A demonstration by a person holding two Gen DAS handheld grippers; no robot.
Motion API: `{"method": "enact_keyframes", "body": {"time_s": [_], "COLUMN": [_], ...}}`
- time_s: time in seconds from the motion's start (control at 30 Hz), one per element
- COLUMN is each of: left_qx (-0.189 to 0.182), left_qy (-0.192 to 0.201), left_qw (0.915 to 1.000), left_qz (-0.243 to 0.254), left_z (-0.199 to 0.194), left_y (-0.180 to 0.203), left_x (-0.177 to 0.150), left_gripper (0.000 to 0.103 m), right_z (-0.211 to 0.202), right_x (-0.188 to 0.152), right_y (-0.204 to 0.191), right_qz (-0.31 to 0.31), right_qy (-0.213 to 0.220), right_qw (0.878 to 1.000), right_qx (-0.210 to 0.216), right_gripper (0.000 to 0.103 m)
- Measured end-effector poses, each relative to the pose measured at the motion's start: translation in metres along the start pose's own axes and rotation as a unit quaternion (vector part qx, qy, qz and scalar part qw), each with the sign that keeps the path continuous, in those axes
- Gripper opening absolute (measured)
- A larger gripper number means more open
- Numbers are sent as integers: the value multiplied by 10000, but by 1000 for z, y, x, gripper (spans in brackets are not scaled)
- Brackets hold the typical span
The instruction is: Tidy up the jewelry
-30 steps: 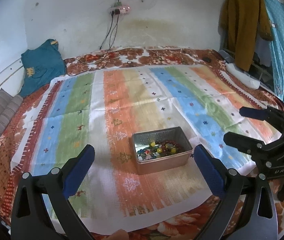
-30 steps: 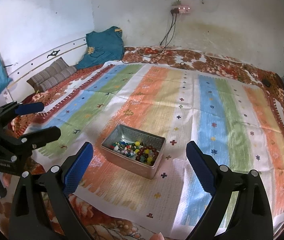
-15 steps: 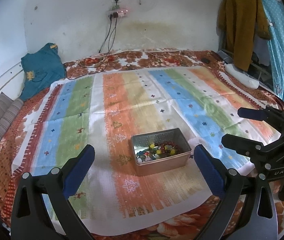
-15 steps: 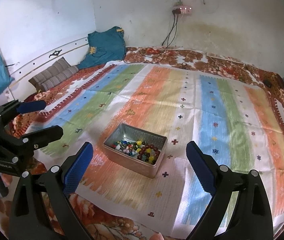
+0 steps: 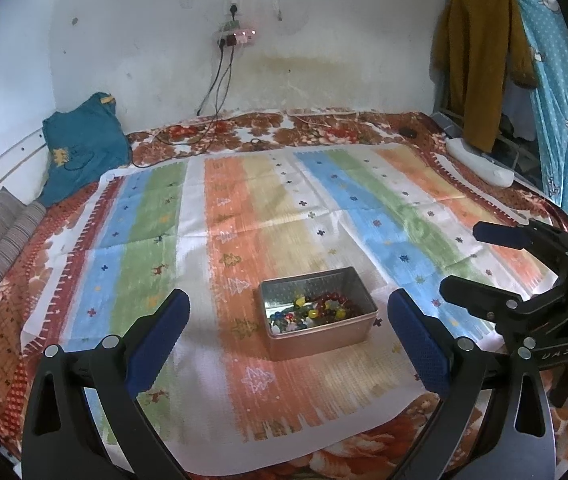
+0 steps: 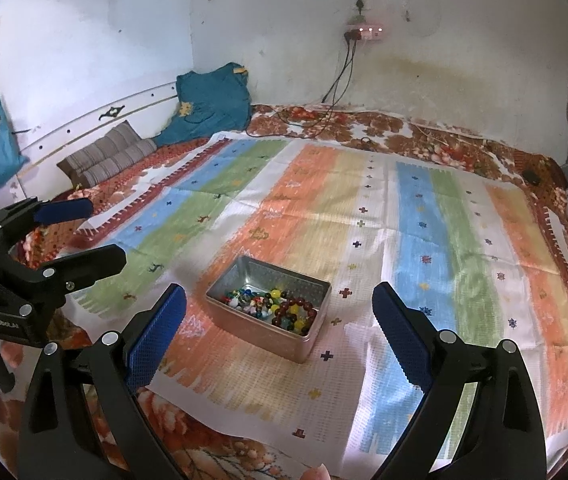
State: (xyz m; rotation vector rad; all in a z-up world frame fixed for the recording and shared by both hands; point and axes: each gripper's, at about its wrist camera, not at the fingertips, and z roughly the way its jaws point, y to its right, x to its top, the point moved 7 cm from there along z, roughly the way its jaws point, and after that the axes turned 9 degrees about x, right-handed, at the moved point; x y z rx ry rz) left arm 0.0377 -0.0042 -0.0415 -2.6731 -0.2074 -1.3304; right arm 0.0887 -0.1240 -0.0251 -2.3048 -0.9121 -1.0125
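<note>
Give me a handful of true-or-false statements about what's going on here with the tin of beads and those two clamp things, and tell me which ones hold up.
1. The metal tin sits on the striped cloth. True.
2. The left gripper is clamped on a bead bracelet. False: its jaws are wide open and hold nothing.
3. A dark red bead bracelet lies inside the tin with loose coloured beads. True.
4. The tin has a lid on it. False: it is open at the top, with its contents in view.
5. The right gripper is open and short of the tin. True.
6. The teal cloth lies in the tin. False: it is heaped by the far wall.
</note>
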Motion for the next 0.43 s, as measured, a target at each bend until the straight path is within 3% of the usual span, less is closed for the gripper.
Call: {"method": "enact_keyframes", "body": {"time_s": [0.43], "left_qx": [117], "left_qy": [23], "left_qw": [9998], "left_qz": [-151], "left_z": [-1], "left_y": [-7], "left_x": [3], "left_gripper": [97], "right_z": [-4], "right_x": [0], "right_y": [2], "right_qz": [3], "right_qy": [91], "right_qw": [10000], "right_qx": [-17], "right_gripper": [96]}}
